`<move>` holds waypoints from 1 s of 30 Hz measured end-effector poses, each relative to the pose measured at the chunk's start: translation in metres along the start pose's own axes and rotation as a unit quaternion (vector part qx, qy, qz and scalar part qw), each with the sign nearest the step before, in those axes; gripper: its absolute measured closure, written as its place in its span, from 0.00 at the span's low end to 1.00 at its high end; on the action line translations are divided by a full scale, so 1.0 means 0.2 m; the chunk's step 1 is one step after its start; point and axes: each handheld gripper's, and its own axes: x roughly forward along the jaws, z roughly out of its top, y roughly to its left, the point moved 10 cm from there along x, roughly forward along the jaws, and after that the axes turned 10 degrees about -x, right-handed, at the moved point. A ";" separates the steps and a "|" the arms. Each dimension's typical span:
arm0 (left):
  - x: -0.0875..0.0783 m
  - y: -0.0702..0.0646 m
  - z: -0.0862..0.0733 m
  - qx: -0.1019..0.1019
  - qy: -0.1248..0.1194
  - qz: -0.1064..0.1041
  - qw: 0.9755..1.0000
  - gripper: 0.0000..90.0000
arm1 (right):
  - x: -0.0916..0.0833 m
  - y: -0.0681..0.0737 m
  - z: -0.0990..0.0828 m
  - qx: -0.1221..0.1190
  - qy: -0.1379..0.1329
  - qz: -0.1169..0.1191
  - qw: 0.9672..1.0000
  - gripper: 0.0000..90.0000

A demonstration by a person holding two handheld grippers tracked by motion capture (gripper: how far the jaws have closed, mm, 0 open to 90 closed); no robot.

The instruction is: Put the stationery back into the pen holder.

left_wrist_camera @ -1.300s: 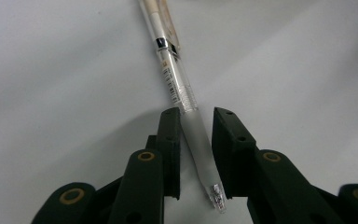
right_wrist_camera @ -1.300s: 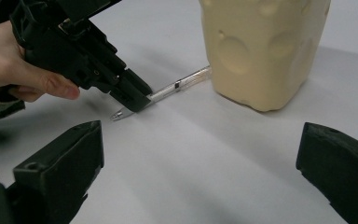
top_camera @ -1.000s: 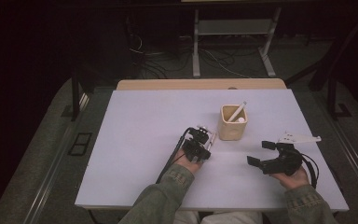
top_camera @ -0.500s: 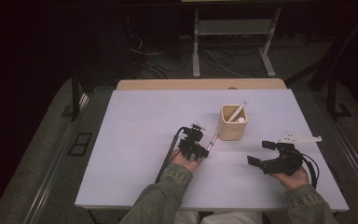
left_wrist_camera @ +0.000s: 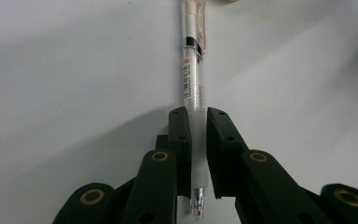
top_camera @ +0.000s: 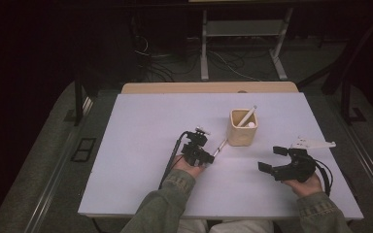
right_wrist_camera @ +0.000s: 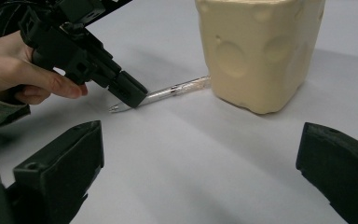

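Observation:
A clear pen (left_wrist_camera: 193,70) lies on the pale table, pointing toward a cream cup (top_camera: 242,128). My left gripper (left_wrist_camera: 198,114) is shut on the pen's lower barrel, with the tip sticking out behind the pads. From above, the left gripper (top_camera: 206,158) sits left of the cup and the pen (top_camera: 219,147) runs up to the cup's base. In the right gripper view the left gripper (right_wrist_camera: 130,95) pinches the pen (right_wrist_camera: 177,89) beside the cup (right_wrist_camera: 256,51). My right gripper (top_camera: 272,159) rests open near the front right, with nothing between its jaws (right_wrist_camera: 200,172).
A white pen (top_camera: 246,116) stands slanted inside the cup. The table (top_camera: 141,145) has a wooden strip (top_camera: 209,87) along its far edge. Beyond it are floor cables and a metal stand (top_camera: 243,29).
My left hand has shifted slightly near the cup, and the pen now shows between it and the cup. The right hand has stayed still.

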 end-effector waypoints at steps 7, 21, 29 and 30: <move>-0.04 0.03 0.00 -0.001 0.004 -0.006 1.000 0.88 | 0.00 0.00 0.00 0.001 -0.003 0.000 1.000 0.01; -0.17 0.04 -0.01 0.046 0.005 -0.022 0.999 0.88 | 0.00 0.00 0.00 0.001 0.002 0.005 1.000 0.01; -0.28 0.03 0.01 0.083 0.013 -0.029 0.996 0.88 | 0.00 0.01 -0.01 0.000 0.016 0.015 1.000 0.01; -0.30 0.03 0.01 0.088 0.014 -0.028 0.996 0.88 | 0.00 0.02 -0.01 -0.002 0.016 0.016 1.000 0.01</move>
